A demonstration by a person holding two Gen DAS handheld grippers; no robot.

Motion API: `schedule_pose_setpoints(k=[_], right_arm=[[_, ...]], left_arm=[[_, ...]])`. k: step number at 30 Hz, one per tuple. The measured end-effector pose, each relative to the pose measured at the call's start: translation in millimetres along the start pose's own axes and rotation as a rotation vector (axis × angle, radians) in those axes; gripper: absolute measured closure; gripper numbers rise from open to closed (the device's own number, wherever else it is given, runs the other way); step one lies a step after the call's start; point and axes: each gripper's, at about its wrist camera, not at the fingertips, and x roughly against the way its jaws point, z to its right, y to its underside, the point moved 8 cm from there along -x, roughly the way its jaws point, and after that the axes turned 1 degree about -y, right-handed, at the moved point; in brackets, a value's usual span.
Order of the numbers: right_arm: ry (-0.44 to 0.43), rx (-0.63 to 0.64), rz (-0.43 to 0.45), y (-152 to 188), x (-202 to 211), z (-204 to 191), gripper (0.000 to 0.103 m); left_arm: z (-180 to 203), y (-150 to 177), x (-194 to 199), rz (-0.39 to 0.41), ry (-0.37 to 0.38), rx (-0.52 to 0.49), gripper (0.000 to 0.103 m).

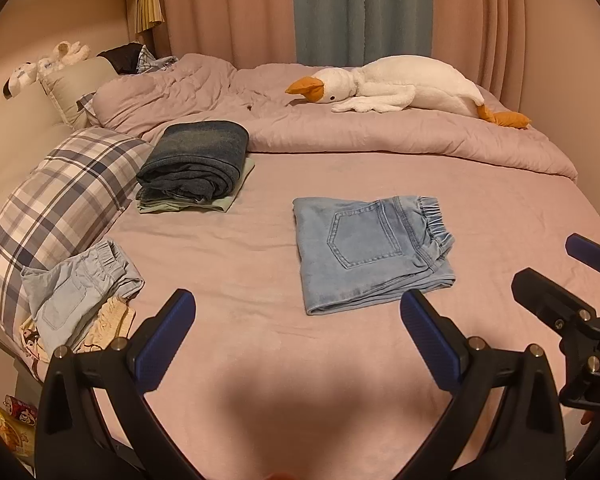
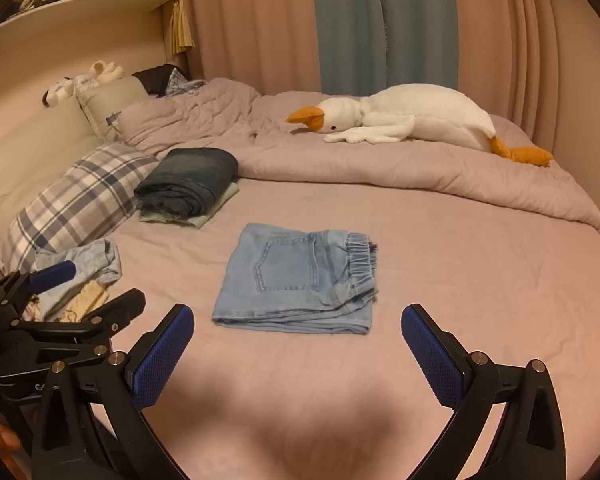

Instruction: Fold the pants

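We have the light-blue denim pants [image 1: 370,254] lying folded into a compact rectangle on the pink bedsheet [image 1: 240,272], back pocket up and elastic waistband toward the right, near the middle of the bed. Neither tool touches them. Our left gripper [image 1: 296,338] hangs above the sheet just short of the near folded edge, its jaws spread wide with nothing between them; our right gripper [image 2: 298,344] sits the same way beside it, jaws wide and empty (each shows at the edge of the other's camera).

So we judge the fold itself to be done, and the step in hand is the release and pull-back. What follows is probably a move to the stack: dark folded jeans [image 1: 196,158] rest on a pale green garment [image 1: 188,205] beside the plaid pillow [image 1: 60,208], well apart from our pants. Carrying the bundle there calls for pinching through all layers at two opposite edges, so the fold does not spill open. Otherwise, the crumpled pale-blue shorts [image 1: 80,284] at the bed's left edge look like the next piece to lay flat.
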Motion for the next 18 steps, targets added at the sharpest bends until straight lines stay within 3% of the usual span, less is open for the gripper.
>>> schedule_pose_setpoints(k=[18], right_arm=[[-0.004, 0.013, 0.006, -5.6, -0.5, -2.1, 0.000]], left_arm=[[-2.8, -0.8, 0.7, 0.003, 0.001, -0.002, 0.000]])
